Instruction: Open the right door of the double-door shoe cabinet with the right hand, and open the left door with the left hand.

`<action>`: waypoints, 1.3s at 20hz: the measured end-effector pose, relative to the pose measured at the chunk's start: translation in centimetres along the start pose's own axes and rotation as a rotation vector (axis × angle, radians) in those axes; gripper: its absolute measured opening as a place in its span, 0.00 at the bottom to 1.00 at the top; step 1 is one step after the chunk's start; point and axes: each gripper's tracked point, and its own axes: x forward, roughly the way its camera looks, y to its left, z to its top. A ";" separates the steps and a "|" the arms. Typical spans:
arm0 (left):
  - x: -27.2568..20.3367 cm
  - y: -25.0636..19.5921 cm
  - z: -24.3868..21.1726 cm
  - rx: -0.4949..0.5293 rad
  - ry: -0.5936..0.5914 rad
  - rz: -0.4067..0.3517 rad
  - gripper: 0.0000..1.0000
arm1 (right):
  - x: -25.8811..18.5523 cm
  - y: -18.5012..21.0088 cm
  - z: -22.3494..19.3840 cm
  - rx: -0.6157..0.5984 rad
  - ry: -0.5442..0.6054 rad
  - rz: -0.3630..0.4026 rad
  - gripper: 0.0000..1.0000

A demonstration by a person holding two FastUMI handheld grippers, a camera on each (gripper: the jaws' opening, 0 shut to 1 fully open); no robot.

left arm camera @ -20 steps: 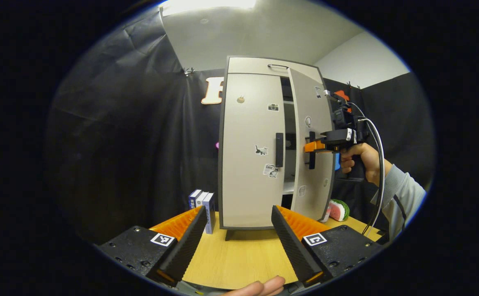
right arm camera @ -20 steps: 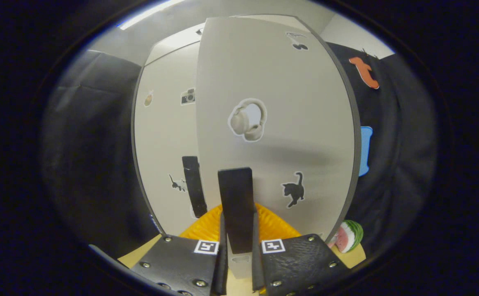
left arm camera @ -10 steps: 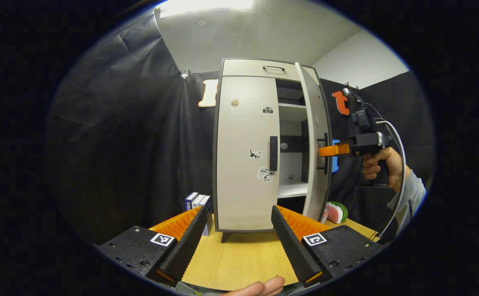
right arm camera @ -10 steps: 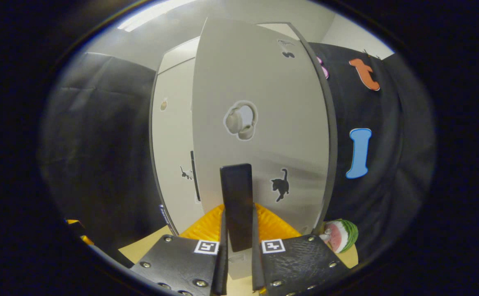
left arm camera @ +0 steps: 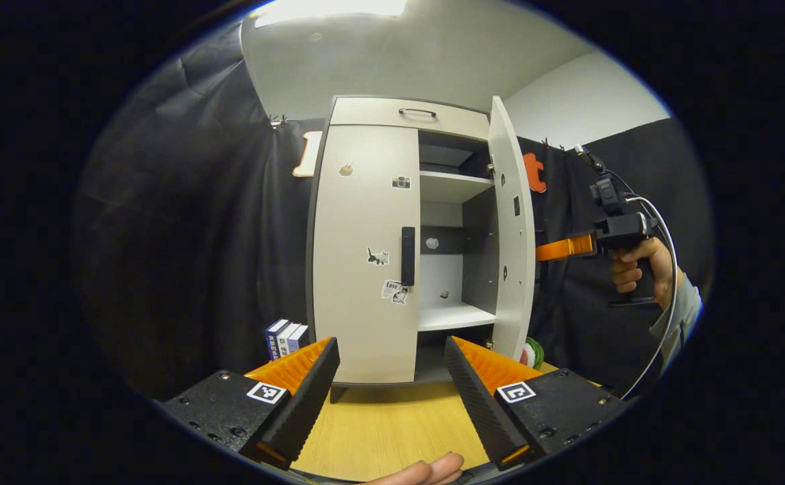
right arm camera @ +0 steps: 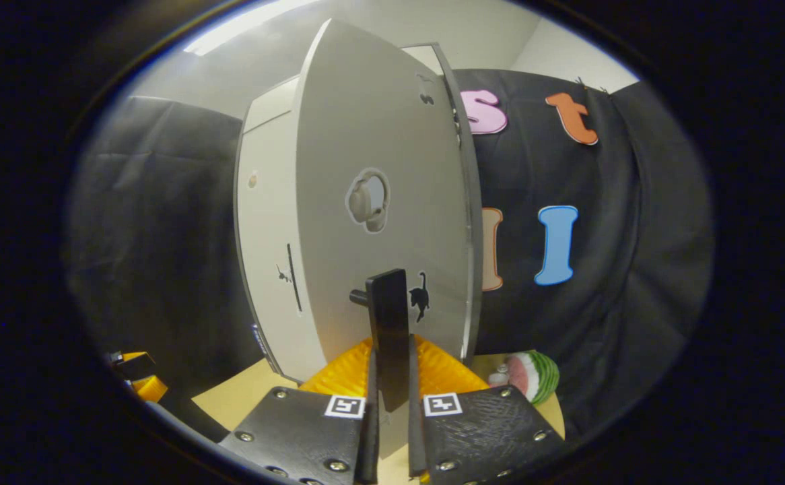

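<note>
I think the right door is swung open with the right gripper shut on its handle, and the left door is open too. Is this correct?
Not quite. The left door is closed, as the left gripper view shows. The rest holds: the right door is swung open, and the right gripper is shut on its handle.

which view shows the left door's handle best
The left gripper view: the left door handle faces the camera as a full dark vertical bar on the shut left door. In the right gripper view that handle is just a thin sliver at a steep angle, beside the open right door.
</note>
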 end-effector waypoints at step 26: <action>18.3 2.6 1.3 -0.050 0.063 0.043 0.98 | -8.8 -8.5 -1.9 -0.030 -0.161 -0.220 0.56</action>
